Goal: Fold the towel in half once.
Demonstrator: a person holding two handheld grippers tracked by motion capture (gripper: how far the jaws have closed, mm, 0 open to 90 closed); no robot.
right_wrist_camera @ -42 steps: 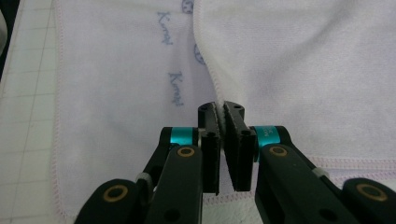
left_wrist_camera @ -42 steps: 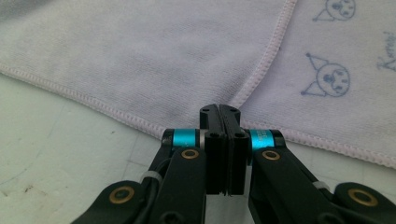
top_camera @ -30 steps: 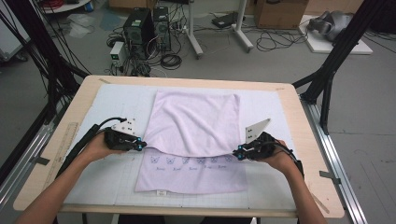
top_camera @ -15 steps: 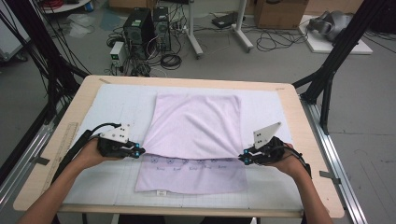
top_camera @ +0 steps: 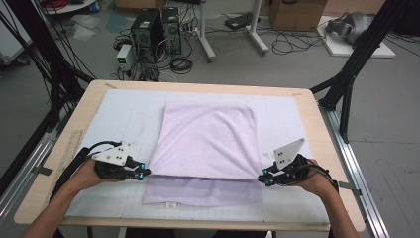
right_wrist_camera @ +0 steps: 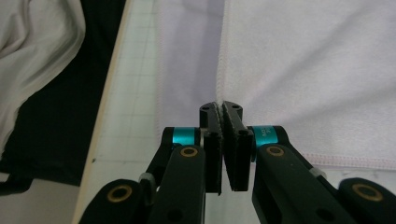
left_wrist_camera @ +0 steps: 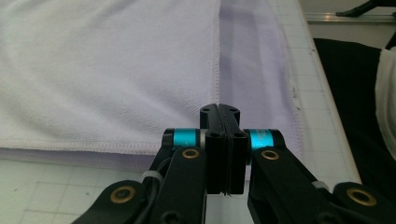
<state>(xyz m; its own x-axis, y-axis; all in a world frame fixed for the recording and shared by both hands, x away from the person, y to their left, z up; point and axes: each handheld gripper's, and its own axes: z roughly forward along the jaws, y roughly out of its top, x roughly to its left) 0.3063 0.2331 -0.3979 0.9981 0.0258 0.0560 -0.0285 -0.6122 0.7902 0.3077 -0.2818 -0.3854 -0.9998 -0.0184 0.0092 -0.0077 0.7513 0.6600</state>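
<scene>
You've got the pale lilac terry-cloth towel (top_camera: 205,144) lying in the middle of the white gridded mat (top_camera: 119,119) on the wooden desk (top_camera: 49,163). Left gripper (top_camera: 141,173) fingers are shut on the folded layer's left corner, right gripper (top_camera: 263,179) fingers are clamped on its right corner; in the right gripper view the stitched hem sits between the pads. The far half is pulled over toward you, its edge stopping short of the near hem, so a strip of the bottom layer (top_camera: 203,192) with a small label is uncovered. Fold looks mostly done. Left to do, I'd judge: bring the held edge down to the near hem, lay it flat, let go, smooth wrinkles.
</scene>
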